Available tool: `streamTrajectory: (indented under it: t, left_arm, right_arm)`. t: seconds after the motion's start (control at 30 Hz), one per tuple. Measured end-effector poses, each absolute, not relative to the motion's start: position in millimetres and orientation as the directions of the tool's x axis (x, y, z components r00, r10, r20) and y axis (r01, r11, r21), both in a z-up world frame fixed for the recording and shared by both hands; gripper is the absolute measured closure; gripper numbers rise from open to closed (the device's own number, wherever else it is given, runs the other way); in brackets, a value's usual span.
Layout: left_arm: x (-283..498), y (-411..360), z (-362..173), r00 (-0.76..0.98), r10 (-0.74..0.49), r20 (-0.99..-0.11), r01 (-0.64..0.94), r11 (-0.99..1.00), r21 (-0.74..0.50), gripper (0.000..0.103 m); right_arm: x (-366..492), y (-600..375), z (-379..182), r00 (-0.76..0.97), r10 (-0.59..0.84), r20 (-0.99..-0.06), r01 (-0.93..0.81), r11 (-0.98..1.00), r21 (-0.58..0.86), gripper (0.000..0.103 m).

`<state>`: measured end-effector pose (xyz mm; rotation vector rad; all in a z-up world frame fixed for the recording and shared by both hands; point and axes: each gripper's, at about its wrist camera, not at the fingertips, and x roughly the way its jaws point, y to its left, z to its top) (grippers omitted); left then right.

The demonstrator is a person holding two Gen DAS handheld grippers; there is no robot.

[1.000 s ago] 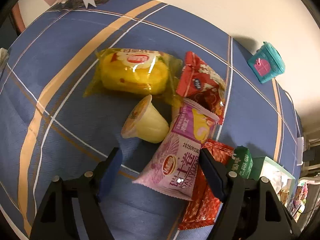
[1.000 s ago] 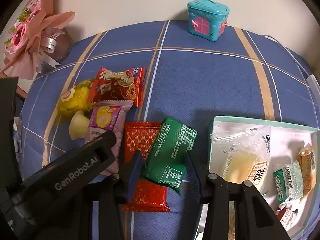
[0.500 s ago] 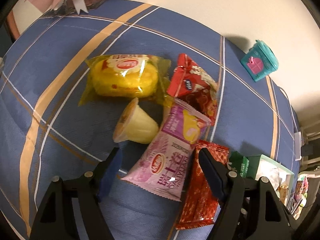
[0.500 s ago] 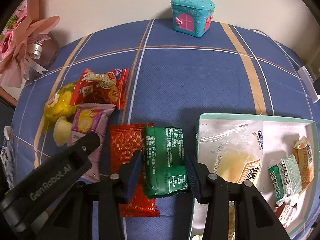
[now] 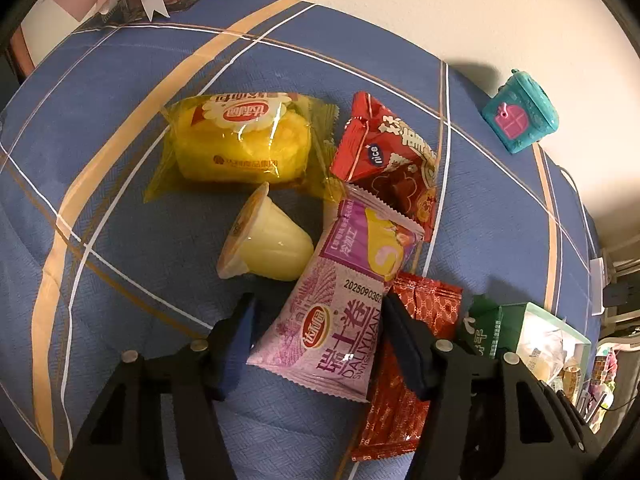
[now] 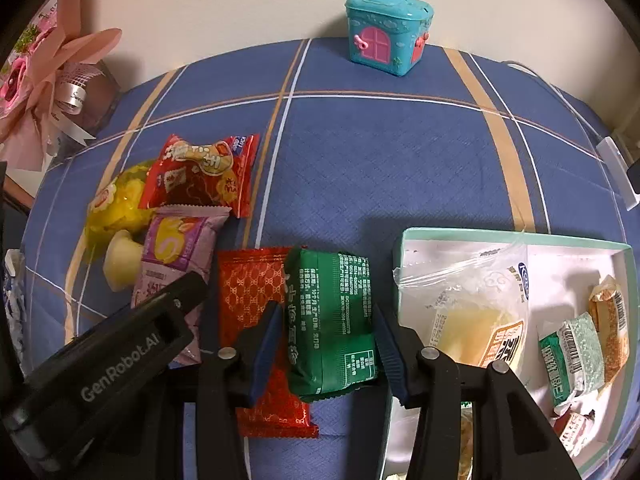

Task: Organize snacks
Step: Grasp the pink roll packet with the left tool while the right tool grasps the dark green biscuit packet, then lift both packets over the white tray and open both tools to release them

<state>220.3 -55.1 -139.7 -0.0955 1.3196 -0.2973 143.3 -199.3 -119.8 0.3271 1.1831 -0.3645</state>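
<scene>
Blue plaid tablecloth (image 6: 380,168) meets a cream wall; mint tray (image 6: 516,236) holds wrapped snacks. Left gripper (image 5: 316,336), just narrowing, straddles the pink roll packet (image 5: 340,316); right gripper (image 6: 326,340) clamps the green packet (image 6: 332,312).

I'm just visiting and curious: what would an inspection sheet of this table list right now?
Surface: blue plaid cloth.
Job's things: pink packet, green packet, red packet, yellow cake, jelly cup on its side, red bag; tray already holds several snacks.
Clutter: toy house, bouquet.
Grippers: left gripper has just been closing around the pink packet, contact unclear; right gripper grips the green packet.
Cables: thin white cable at the cloth's right edge.
Surroundings: cream wall.
</scene>
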Motion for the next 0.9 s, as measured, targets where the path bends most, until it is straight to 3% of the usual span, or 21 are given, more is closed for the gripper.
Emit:
streamTrajectory:
  t: [0.23,0.33,0.4,0.6,0.9]
  left_arm:
    - [220.6,-54.9,-137.0,0.219,-0.282,-0.934,0.171,0.954,-0.248,0.059]
    - [220.9,-58.2,-134.0,0.221,-0.282,-0.933,0.177,0.953,-0.246,0.063]
    - [215.0,-58.3,-129.4,0.22,-0.291,-0.931,0.177,0.951,-0.255,0.063]
    - [216.0,-56.5,-119.4,0.224,-0.304,-0.926,0.173,0.947,-0.269,0.064]
    - [214.2,-53.9,-120.6,0.219,-0.296,-0.93,0.178,0.949,-0.26,0.064]
  right_arm:
    - [141.2,-193.6,-119.8,0.339,-0.113,-0.934,0.435,0.899,0.05,0.056]
    - [138.3,-194.8,-116.8,0.351,-0.105,-0.93,0.442,0.894,0.066,0.063]
    - [137.2,-196.0,-110.2,0.36,-0.112,-0.926,0.442,0.895,0.064,0.07]
    - [134.5,-199.3,-101.8,0.366,-0.113,-0.924,0.448,0.891,0.068,0.076]
    - [137.4,-193.9,-103.8,0.319,-0.188,-0.929,0.422,0.906,-0.038,0.077]
